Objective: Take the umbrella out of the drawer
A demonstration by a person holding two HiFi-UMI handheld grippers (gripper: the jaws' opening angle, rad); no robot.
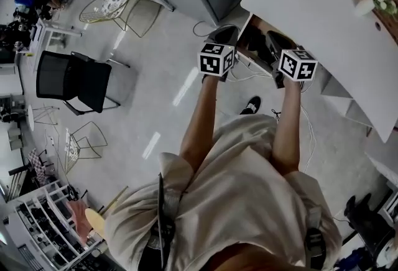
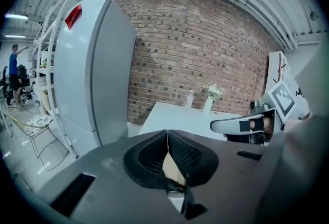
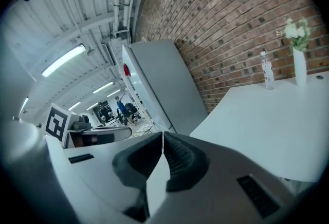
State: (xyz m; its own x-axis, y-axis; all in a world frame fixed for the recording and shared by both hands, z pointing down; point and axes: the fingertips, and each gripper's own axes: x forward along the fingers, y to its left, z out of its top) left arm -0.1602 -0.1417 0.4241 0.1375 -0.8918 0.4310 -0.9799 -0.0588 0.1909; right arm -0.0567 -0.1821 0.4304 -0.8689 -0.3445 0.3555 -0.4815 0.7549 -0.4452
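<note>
1. The room is a bright workshop with a glossy grey floor, a brick wall and a tall pale cabinet bearing a red label. A white table stands against the wall.
2. No view shows the umbrella. A brownish recess sits just under the table's near edge, between the two gripper noses. Whether it is the drawer cannot be told.
3. The left gripper has its black ribbed jaws closed, tips touching, with nothing held between them. A tan surface shows through the gap below the tips.
4. The right gripper likewise has its jaws together at the tips and carries nothing.
5. In the head view both grippers are held out side by side at the table's edge, arms extended. Their marker cubes face up, and the left one is nearer the cabinet.
6. On the table's far side, by the wall, a clear plastic bottle stands upright. Just beside it is a white vase of pale flowers.
7. The person wears a loose beige shirt, and one dark shoe shows on the floor below the arms. White cables trail near the table's foot.
8. Well apart, across the floor, stand a black office chair and wire-frame chairs.
</note>
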